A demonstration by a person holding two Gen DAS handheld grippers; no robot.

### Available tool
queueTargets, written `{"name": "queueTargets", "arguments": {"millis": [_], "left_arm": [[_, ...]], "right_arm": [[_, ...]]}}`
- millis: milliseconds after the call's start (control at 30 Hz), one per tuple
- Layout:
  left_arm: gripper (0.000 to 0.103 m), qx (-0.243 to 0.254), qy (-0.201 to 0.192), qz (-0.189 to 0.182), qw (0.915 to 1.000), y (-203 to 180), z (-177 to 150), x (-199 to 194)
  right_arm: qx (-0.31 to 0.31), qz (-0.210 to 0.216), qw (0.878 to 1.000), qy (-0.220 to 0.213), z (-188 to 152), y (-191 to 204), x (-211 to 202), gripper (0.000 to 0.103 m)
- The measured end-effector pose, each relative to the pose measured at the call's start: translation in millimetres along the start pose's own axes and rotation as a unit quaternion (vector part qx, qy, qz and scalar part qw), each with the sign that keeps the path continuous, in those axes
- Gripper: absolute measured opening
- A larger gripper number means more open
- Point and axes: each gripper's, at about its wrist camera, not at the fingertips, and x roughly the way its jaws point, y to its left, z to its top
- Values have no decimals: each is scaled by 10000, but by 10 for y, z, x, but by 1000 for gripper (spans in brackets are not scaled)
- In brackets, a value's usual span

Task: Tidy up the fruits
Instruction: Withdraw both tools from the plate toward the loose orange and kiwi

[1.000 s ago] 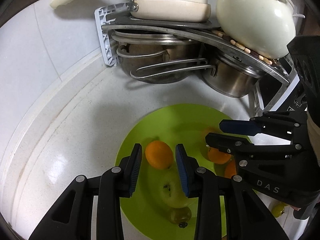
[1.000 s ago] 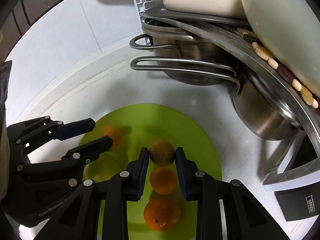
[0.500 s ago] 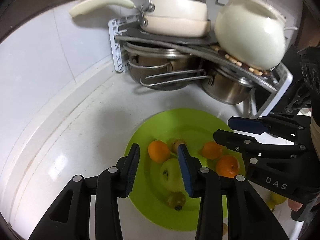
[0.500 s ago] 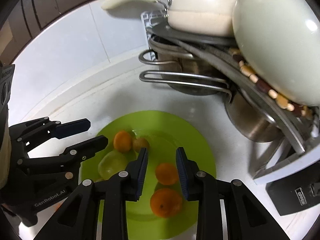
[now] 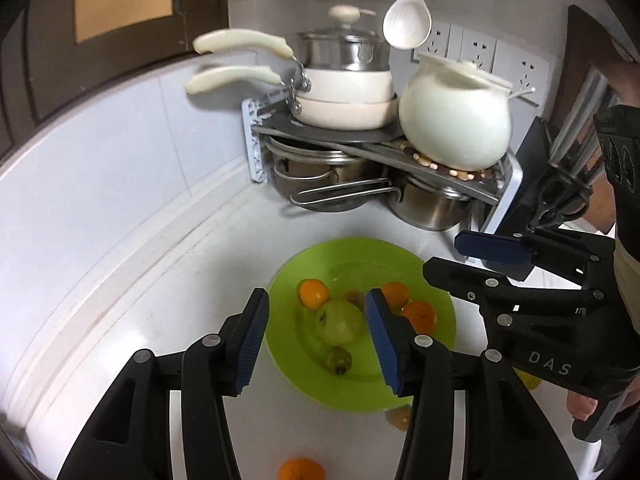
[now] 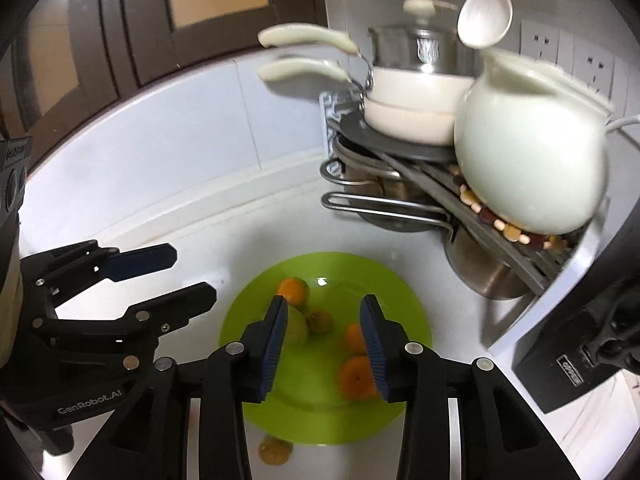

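A lime green plate [image 5: 408, 256] [image 6: 400, 280] lies on the white counter. It holds a green apple [image 5: 340, 321] [image 6: 297, 325], three oranges [image 5: 313, 293] [image 6: 294, 290], a brownish round fruit [image 5: 354, 298] [image 6: 319, 320] and a small green-brown fruit [image 5: 339, 360]. My left gripper [image 5: 316, 340] is open and empty above the plate's near left side. My right gripper [image 6: 324, 340] is open and empty above the plate; it also shows in the left wrist view [image 5: 460, 256]. An orange [image 5: 301, 469] and a brown fruit [image 5: 398, 416] [image 6: 274, 449] lie on the counter off the plate.
A corner rack [image 5: 360, 136] [image 6: 400, 156] behind the plate holds steel pots, cream pans and a white ceramic pot [image 5: 454, 120] [image 6: 528, 160]. A white ladle [image 5: 408, 20] hangs above. A black knife block [image 5: 532, 200] stands at the right. A yellow fruit [image 5: 530, 380] lies right.
Both grippers have pulled up and back from the plate and stand wider open. The brownish fruit that was between the right fingers now lies on the plate.
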Motion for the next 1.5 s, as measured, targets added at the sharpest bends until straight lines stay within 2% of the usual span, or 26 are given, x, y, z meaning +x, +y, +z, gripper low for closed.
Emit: {"name": "queueTargets", "arguments": {"millis": [367, 633, 800, 967, 1233, 1500], "left_arm": [[61, -255, -491, 148, 9984, 100, -275, -622], [67, -357, -561, 242, 9975, 127, -581, -846], [68, -502, -456, 116, 9976, 127, -796, -865], [68, -539, -329, 147, 9979, 110, -1007, -846], [68, -728, 36, 146, 9972, 143, -1301, -688], [68, -716, 524, 238, 9958, 159, -1536, -389]], "right_arm": [[-166, 64, 9989, -440, -192, 257, -431, 43], [-426, 100, 9970, -645, -411, 479, -609, 51], [-458, 67, 9965, -696, -563, 542, -666, 51], [-512, 39, 9969, -594, -716, 595, -649, 53], [-647, 0, 9977, -225, -974, 642, -518, 53], [-478, 30, 9985, 259, -1188, 565, -270, 53]]}}
